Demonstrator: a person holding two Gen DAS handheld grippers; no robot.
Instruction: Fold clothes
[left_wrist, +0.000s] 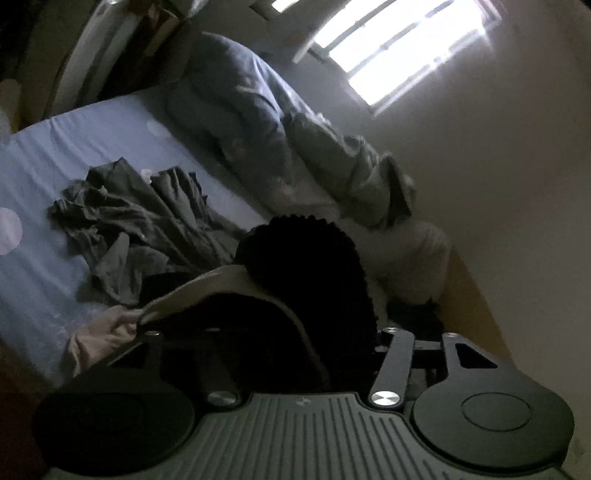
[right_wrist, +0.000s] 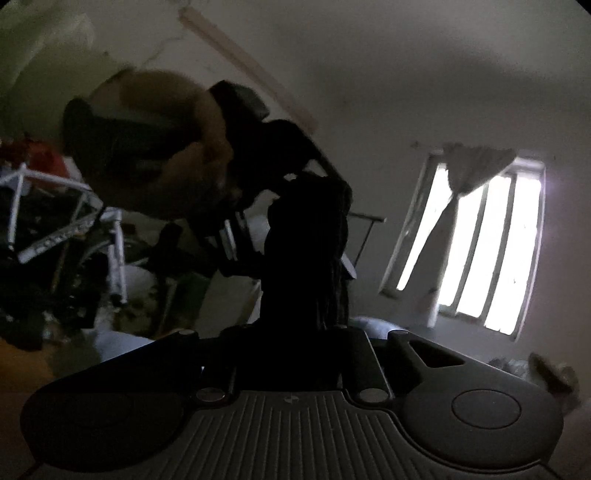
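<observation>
- Left wrist view first: left tongs (left_wrist: 295, 295) low in frame, pointing down over a bed (left_wrist: 48, 158) w/ blue sheet.
- Dark garment (left_wrist: 314, 280), black w/ ribbed edge and a pale band, lies draped right over the tongs' front, hiding the fingertips; links look spread, but can't tell if the pads press the cloth.
- Grey crumpled garment (left_wrist: 140, 229) lies on the sheet, left of and beyond the dark one, just beside it.
- Beige cloth (left_wrist: 103, 336) bunched at the bed's near edge, bottom left, touching the dark garment's pale band.
- Blue-grey duvet (left_wrist: 258, 122) heaped along the wall side of the bed; barred window (left_wrist: 399, 48) bright above it.
- Right wrist view: right tongs (right_wrist: 306, 317) point about level into the room; dark garment (right_wrist: 310, 251) rises from between them as a tall black silhouette. Links drawn in close, tongs look to be pinching it; the fingertips themselves are lost in shadow.
- Person's hand (right_wrist: 155, 147) upper left, blurred, holding the other gripper (right_wrist: 258, 147), which meets the top of the same dark garment.
- Bkgd: white metal rack (right_wrist: 74, 221) at left, window (right_wrist: 480, 251) w/ knotted curtain (right_wrist: 472, 166) at right. Very dim overall.
</observation>
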